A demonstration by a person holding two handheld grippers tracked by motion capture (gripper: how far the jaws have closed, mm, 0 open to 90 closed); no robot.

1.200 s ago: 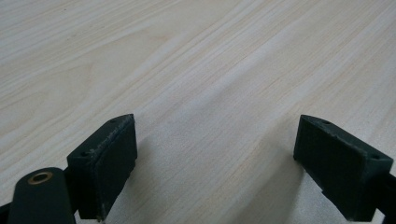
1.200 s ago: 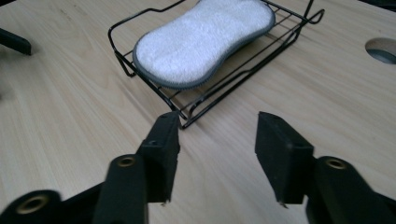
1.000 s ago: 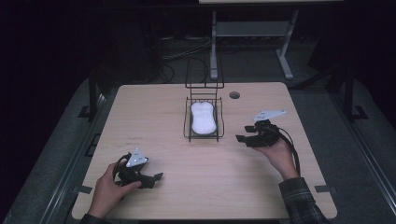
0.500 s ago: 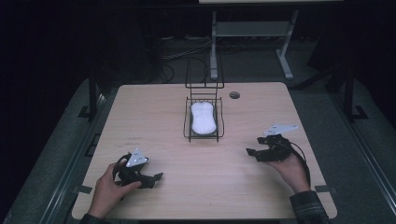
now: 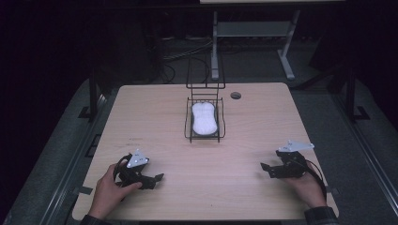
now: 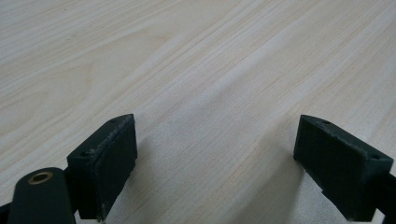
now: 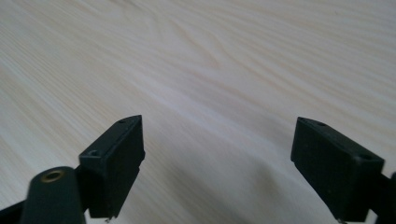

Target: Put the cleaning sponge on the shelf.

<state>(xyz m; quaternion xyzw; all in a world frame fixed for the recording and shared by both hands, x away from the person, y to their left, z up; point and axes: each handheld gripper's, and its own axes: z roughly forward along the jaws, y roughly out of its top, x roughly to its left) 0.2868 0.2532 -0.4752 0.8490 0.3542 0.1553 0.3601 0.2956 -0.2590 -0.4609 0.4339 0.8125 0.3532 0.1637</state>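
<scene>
Looking down from the high view, we see the left hand-held gripper (image 5: 156, 179) low over the tabletop (image 5: 155, 117) at the near-left corner, held by the left hand (image 5: 109, 191). Jaws point toward the table centre. In the left gripper view the left hand-held gripper (image 6: 215, 172) has both jaws spread wide apart, w/ bare wood grain between them; nothing gripped.

The right hand-held gripper (image 5: 266, 169) sits near the near-right edge, held by the right hand (image 5: 307, 187), jaws pointing left across the tabletop. Grey three-cornered plate on top is visible. In the right gripper view the right hand-held gripper (image 7: 217, 170) also stands wide apart; its jaws have just been opening, w/ nothing between them, only bare wood.

Nearest item to both: a black wire basket (image 5: 188, 126), placed approx. mid-table toward the far side, w/ a tall wire back rising at its far end. Inside lies a white oblong object (image 5: 204, 118), lengthwise along the basket. We cannot tell what it is made of. Basket is well apart from both grippers, roughly between them and farther away.

Ref.: a small dark round hole (image 5: 235, 95) in the tabletop lies just right of the basket's far end.
</scene>
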